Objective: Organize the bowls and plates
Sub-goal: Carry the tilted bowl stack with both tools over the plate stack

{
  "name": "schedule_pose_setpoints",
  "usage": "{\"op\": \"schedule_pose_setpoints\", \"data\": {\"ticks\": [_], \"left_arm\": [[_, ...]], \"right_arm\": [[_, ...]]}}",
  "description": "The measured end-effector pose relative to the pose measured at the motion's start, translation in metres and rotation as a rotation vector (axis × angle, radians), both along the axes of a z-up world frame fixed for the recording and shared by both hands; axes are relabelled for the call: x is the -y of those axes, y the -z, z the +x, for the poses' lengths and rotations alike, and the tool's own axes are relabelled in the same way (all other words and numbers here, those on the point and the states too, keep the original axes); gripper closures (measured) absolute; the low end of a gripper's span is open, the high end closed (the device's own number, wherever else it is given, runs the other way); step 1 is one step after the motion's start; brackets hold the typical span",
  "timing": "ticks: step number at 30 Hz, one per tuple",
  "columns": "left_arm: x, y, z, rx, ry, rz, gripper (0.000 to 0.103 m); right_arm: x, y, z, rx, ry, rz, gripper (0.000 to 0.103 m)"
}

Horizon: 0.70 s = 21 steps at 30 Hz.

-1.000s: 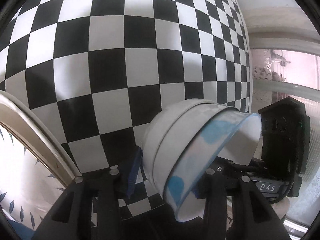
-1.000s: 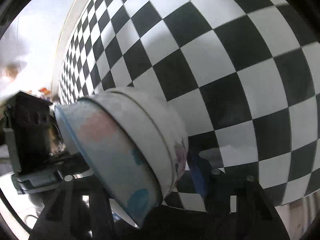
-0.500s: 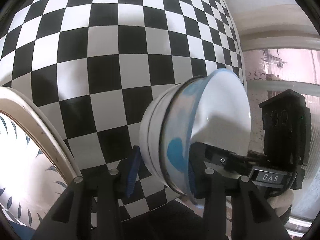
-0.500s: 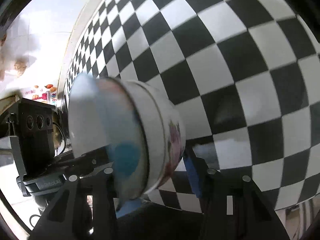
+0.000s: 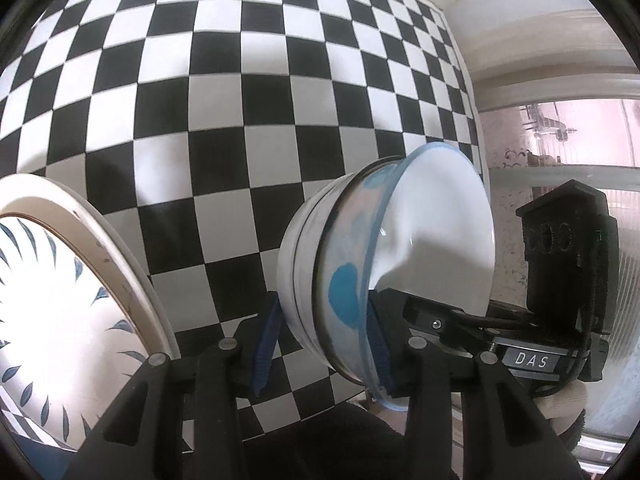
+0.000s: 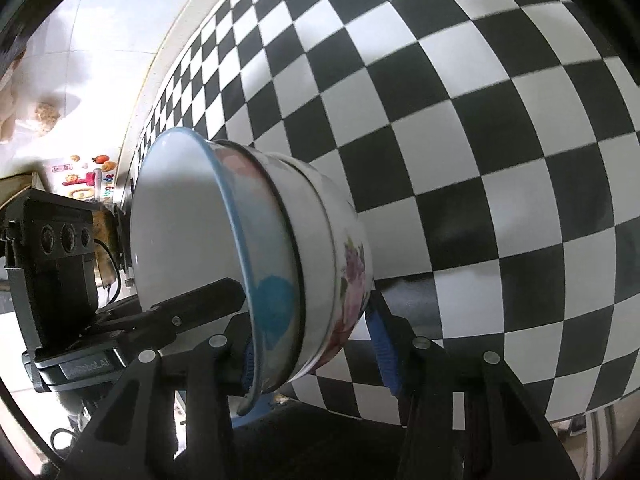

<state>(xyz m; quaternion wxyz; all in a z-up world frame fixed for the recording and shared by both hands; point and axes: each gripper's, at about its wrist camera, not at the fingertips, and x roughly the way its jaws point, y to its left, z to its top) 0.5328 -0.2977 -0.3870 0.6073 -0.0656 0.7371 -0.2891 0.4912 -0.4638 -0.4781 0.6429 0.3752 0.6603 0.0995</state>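
Left gripper (image 5: 320, 346): blue pads clamped across the lower wall of two nested bowls (image 5: 320, 272), one pad outside the outer bowl, the other inside the inner one. Right gripper (image 6: 314, 352): gripping the same pair from the opposite side, near pad inside the rim, far pad against the outer bowl's belly.

Bowls held in the air, tipped on their side with the mouth facing the right gripper, above a black-and-white checkered tablecloth (image 5: 240, 100). Inner bowl (image 6: 192, 220) white inside, thin blue rim, blue and pink blotches outside. Outer bowl (image 6: 352, 268) white with a pink flower spray.

Probably glazed ceramic: stiff, smooth and slippery, breakable if dropped, moderately heavy as a pair. Inner bowl loose in the outer and likely to slide out while tipped. Best hold: across both walls at the rim, as here, pinning the two together.

Left of the bowls, a large plate (image 5: 132, 276) with a cream rim and blue leaf strokes, partly out of frame.

Readable writing: "DAS" on a label (image 5: 530, 360) on the right gripper's body. A second label (image 6: 86, 366) on the left gripper's body, apparently ending in "Robot.AI". Fruit stickers (image 6: 88, 176) on a far white wall, lettering too small to read.
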Motion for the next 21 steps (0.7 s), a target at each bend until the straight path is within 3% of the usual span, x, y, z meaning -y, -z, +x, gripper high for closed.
{"op": "schedule_pose_setpoints", "data": {"ticks": [17,21], "left_arm": [[-0.058,-0.061,0.014,0.154,-0.073,-0.039,0.065],[-0.061,-0.039,0.025,0.138,-0.065,-0.002,0.065]], "right_arm": [[-0.043,-0.050,0.021,0.092,-0.101,-0.030,0.055],[-0.052,-0.041,0.028,0.071,-0.114,-0.061,0.067]]}}
